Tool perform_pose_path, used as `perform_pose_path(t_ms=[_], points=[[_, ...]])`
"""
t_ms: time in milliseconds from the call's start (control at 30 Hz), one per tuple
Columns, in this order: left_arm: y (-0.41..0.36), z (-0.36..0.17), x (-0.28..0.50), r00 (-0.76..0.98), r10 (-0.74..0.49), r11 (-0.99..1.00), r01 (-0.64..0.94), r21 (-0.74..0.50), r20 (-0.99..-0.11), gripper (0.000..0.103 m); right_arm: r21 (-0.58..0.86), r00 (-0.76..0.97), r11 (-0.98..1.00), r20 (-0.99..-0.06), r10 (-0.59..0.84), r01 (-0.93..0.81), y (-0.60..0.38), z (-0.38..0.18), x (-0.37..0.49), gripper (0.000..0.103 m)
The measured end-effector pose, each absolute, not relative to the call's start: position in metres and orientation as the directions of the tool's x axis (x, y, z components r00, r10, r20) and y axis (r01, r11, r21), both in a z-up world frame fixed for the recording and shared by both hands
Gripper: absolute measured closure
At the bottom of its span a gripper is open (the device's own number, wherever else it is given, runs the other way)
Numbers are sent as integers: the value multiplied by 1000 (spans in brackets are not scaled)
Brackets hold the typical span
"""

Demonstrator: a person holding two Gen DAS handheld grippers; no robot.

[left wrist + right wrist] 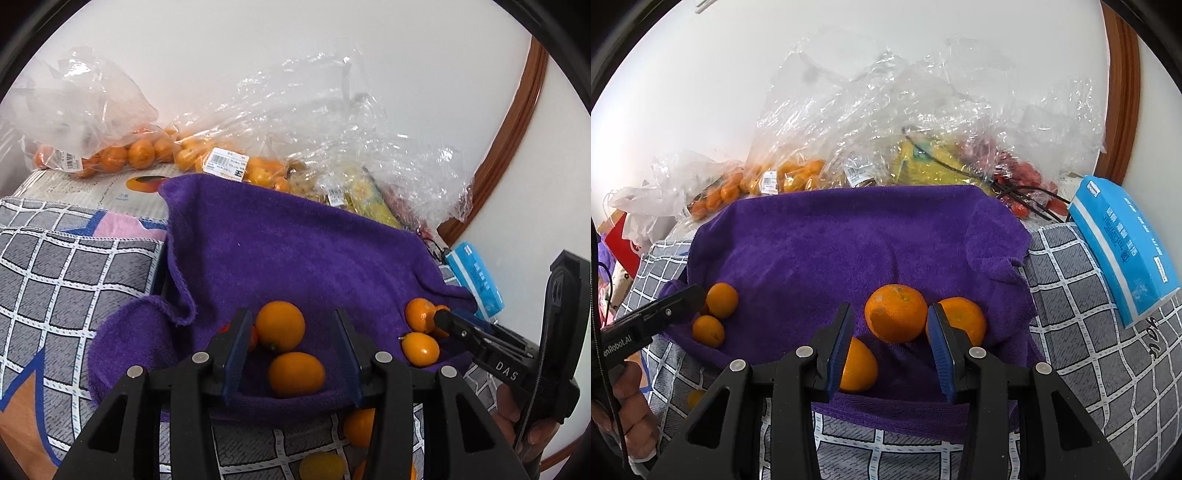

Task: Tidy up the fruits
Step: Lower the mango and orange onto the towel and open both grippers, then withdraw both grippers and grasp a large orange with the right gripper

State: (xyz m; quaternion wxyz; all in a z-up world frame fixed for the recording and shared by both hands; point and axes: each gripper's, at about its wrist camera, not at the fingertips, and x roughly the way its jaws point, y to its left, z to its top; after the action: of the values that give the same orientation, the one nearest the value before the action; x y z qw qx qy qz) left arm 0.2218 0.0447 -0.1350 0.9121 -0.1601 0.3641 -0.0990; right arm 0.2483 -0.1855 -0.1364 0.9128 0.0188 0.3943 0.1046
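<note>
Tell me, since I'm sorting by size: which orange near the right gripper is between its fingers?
The big orange sits between the right gripper fingers, untouched; one neighbour lies behind each finger.

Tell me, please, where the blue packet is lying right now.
In the right wrist view the blue packet lies at the far right on the checked cloth, just beyond the purple towel's right edge.

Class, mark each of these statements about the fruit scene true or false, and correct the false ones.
1. The loose oranges lie on a purple towel. True.
2. The right gripper clamps an orange. False: the big orange sits free between its fingers.
3. A blue packet lies right of the towel. True.
4. The bags at the back are empty. False: they hold small oranges and other fruit.
</note>
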Motion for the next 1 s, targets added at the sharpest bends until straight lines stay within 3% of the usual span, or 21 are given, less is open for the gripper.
perform_pose_path(t_ms=[300, 500, 767, 1000], points=[[61, -129, 219, 736, -277, 918, 14, -396, -618, 61, 116, 692, 979, -694, 201, -168, -183, -130, 239, 62], [63, -113, 212, 752, -219, 939, -12, -345, -622, 61, 70, 717, 979, -671, 188, -192, -170, -113, 223, 61], [74, -111, 181, 723, -192, 949, -36, -314, -664, 60, 98, 650, 941, -700, 297, -325, -134, -113, 178, 55], [101, -122, 146, 687, -234, 926, -57, -372, -688, 60, 116, 570, 907, -744, 349, -404, -96, -137, 149, 51]])
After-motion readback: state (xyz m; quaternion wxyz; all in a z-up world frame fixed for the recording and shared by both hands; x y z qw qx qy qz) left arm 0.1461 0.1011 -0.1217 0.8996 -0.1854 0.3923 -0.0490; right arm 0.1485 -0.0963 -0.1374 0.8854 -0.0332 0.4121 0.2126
